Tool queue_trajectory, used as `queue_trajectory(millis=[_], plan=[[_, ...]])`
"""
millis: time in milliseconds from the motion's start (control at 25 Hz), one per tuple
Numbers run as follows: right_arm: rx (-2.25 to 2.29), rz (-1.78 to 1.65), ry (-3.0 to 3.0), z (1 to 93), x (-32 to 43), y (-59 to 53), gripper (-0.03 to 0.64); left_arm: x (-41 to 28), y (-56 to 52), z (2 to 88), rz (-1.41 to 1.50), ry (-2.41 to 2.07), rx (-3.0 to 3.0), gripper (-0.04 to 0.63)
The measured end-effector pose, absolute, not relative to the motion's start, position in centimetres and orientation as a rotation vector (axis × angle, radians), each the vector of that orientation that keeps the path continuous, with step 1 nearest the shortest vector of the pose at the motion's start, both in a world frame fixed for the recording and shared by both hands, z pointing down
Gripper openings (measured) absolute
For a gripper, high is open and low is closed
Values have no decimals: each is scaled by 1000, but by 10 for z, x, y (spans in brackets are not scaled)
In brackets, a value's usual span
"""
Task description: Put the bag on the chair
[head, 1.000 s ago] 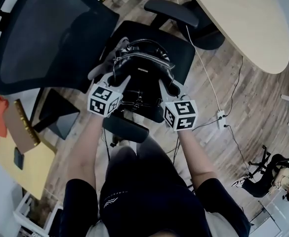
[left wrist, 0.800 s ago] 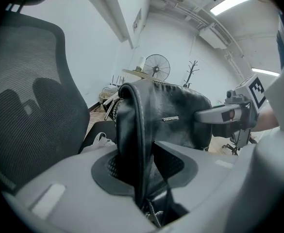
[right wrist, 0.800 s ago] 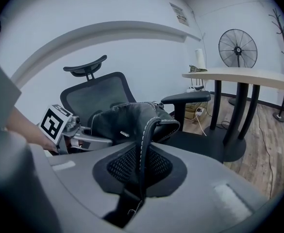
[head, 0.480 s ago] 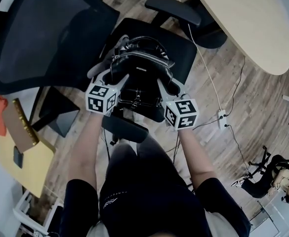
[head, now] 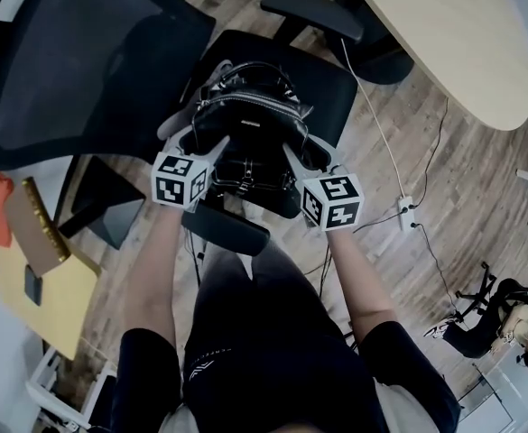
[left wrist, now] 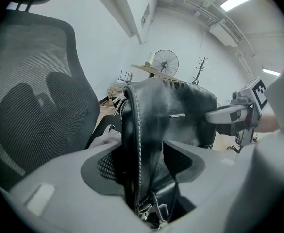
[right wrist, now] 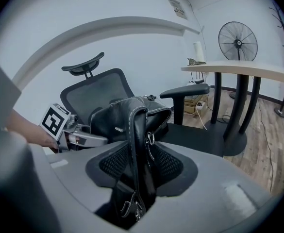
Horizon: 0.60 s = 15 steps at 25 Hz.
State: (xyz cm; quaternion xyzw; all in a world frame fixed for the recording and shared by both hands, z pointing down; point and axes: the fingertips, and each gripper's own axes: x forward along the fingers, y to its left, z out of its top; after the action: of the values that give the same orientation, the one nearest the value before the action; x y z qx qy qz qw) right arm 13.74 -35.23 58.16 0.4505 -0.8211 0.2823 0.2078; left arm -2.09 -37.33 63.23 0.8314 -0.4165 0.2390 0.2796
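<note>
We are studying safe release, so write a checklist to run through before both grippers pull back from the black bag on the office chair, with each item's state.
1. Bag resting on chair seat: ok.
2. Bag standing upright: ok.
3. Left gripper fingers opening, bag's end between them; fully free: cannot tell.
4. Right gripper fingers opening, bag's end between them; fully free: cannot tell.
5. Bag's metal hardware clear of fingers: not ok, it hangs between them.
6. Armrest clear of pull-back path: cannot tell.

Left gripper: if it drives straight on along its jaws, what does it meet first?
The black bag: its stitched edge sits between the left gripper's opening jaws, so any advance pushes into it. What lies behind the bag can't be judged.
</note>
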Motion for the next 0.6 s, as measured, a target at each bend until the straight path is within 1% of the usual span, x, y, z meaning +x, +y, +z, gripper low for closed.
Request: queue_trajectory(millis=[200, 600], plan=[[1291, 785, -2275, 575, 143, -347, 181, -31, -363, 634, 678, -1117, 2211, 302], [1398, 778, -2238, 551, 152, -326, 184, -50, -342, 611, 664, -1098, 2242, 293]])
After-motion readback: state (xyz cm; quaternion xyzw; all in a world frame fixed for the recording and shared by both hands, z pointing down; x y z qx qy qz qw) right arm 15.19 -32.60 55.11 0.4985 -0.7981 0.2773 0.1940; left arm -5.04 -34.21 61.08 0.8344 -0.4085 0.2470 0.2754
